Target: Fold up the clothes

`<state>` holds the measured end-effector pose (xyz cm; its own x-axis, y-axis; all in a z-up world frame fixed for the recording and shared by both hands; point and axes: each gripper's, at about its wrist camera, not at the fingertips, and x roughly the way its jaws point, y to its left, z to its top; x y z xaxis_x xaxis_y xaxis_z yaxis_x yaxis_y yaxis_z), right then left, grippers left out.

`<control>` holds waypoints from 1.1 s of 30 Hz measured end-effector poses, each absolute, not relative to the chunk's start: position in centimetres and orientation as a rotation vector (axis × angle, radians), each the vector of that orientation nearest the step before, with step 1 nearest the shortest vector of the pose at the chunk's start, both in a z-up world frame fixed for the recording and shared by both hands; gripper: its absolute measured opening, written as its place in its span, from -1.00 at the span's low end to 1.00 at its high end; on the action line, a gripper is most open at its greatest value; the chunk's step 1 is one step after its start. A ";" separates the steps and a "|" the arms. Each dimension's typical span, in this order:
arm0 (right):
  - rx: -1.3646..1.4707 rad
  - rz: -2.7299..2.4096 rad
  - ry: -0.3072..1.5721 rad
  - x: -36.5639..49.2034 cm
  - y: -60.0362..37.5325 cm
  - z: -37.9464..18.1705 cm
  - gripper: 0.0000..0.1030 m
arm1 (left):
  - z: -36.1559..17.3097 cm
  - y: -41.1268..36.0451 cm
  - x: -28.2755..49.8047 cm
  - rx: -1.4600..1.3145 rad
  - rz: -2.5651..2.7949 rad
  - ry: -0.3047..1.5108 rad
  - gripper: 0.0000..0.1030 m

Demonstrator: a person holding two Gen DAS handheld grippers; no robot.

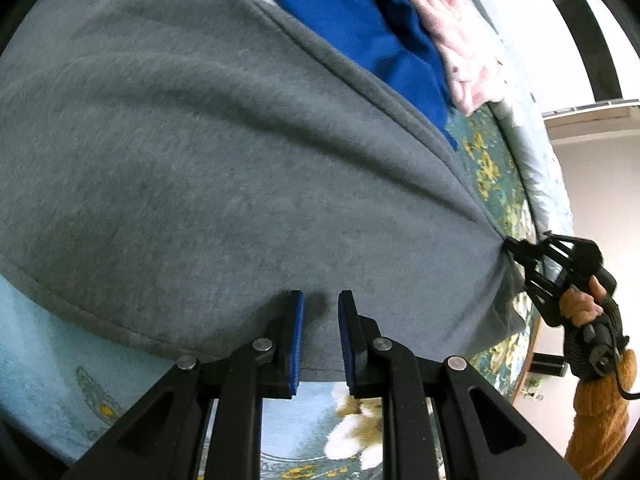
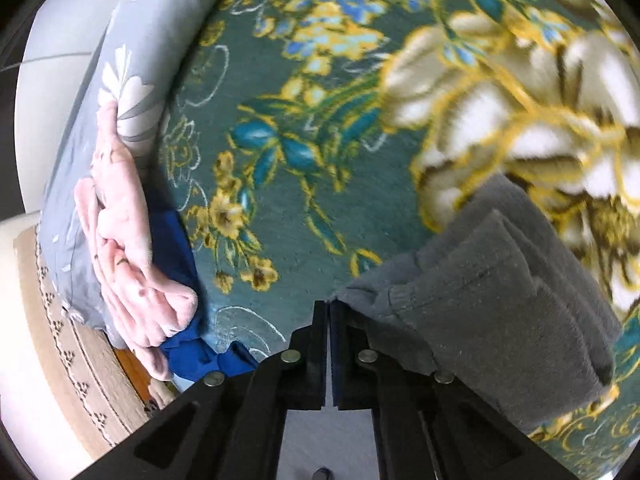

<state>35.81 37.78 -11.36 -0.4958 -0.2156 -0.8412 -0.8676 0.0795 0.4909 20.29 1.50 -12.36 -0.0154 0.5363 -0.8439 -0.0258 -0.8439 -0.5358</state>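
A large grey fleece garment (image 1: 208, 152) lies spread over a teal floral blanket (image 1: 486, 168) and fills most of the left wrist view. My left gripper (image 1: 321, 298) is open, its blue-padded fingers over the garment's near hem, holding nothing. My right gripper (image 1: 516, 250) shows at the right, shut on a corner of the grey garment and pulling it taut. In the right wrist view the right gripper (image 2: 329, 307) is shut on the grey garment's edge, and folds of the grey garment (image 2: 500, 280) hang to its right.
A blue garment (image 1: 360, 28) and a pink fluffy garment (image 1: 460, 40) lie heaped beyond the grey one. They also show in the right wrist view, the pink garment (image 2: 128, 248) over the blue garment (image 2: 188, 344), against a grey floral pillow (image 2: 120, 64). The blanket (image 2: 300, 140) spreads ahead.
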 end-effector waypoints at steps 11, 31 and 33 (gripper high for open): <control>-1.197 1.587 1.709 34.6 38.0 -11.3 -0.90 | -12.5 2.7 20.1 -1.877 1.873 -0.445 -0.68; -1.016 1.775 1.686 50.0 34.3 -11.6 0.10 | -12.6 2.1 21.2 -1.904 1.873 -0.424 -0.68; -0.974 1.795 1.672 49.8 34.1 -11.7 -0.02 | -12.4 2.5 21.3 -1.892 1.877 -0.396 -0.67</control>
<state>49.81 34.08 -11.73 -0.6207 -0.1113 -0.7761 -0.7663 -0.1236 0.6305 21.33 2.54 -12.39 0.0362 0.4974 -0.8668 -0.1047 -0.8607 -0.4983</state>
